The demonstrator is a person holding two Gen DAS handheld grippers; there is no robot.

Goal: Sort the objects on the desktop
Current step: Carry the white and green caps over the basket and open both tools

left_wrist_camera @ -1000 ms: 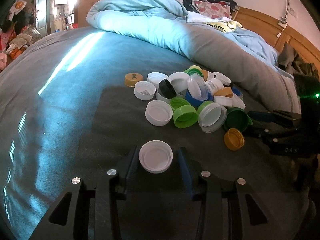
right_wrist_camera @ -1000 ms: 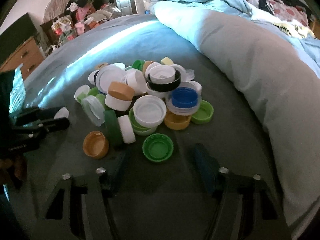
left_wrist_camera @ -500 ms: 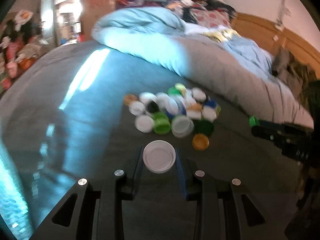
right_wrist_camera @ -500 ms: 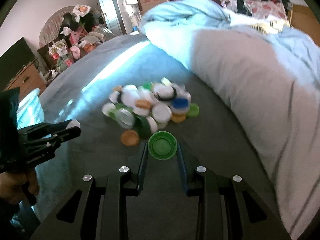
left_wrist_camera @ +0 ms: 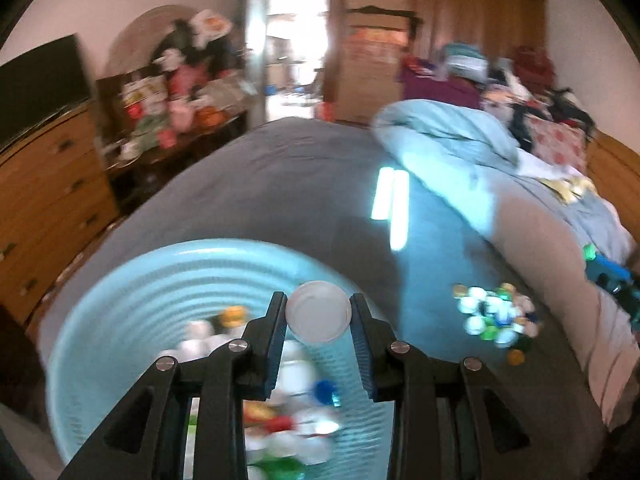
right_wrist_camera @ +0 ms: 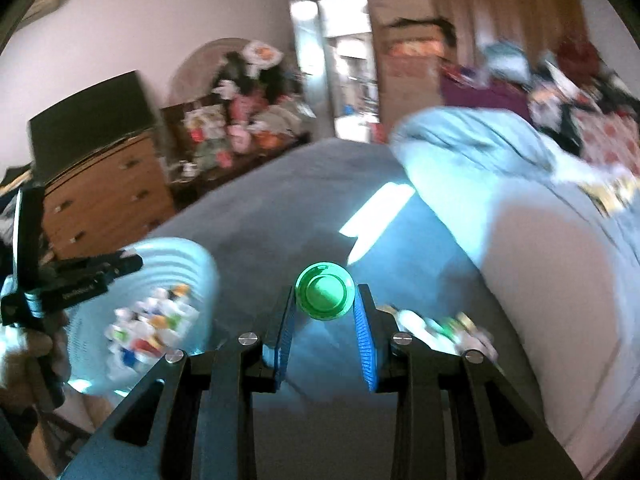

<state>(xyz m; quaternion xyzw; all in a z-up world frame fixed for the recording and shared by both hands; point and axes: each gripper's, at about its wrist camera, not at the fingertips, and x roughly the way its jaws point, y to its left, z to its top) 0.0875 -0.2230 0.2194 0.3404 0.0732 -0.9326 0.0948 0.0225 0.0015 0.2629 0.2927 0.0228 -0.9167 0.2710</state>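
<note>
My left gripper (left_wrist_camera: 319,312) is shut on a white bottle cap (left_wrist_camera: 319,317) and holds it above a light blue ribbed basin (left_wrist_camera: 132,304) with several mixed caps inside. My right gripper (right_wrist_camera: 325,300) is shut on a green bottle cap (right_wrist_camera: 325,291), lifted above the grey bed. The basin also shows in the right wrist view (right_wrist_camera: 192,264) at the left, with the left gripper (right_wrist_camera: 120,266) over it. The pile of loose caps (left_wrist_camera: 496,316) lies on the bed to the right; in the right wrist view the pile (right_wrist_camera: 444,330) is partly hidden behind my right finger.
A rolled blue-grey duvet (left_wrist_camera: 480,184) lies along the right of the bed. A wooden dresser (left_wrist_camera: 44,208) and a cluttered shelf (left_wrist_camera: 172,112) stand at the left. An open doorway (left_wrist_camera: 292,52) is at the back. Both views are motion-blurred.
Both grippers closed on their caps, lifted off the bed and swung left. The left one now sits over the basin; the pile has dropped back to the right.
</note>
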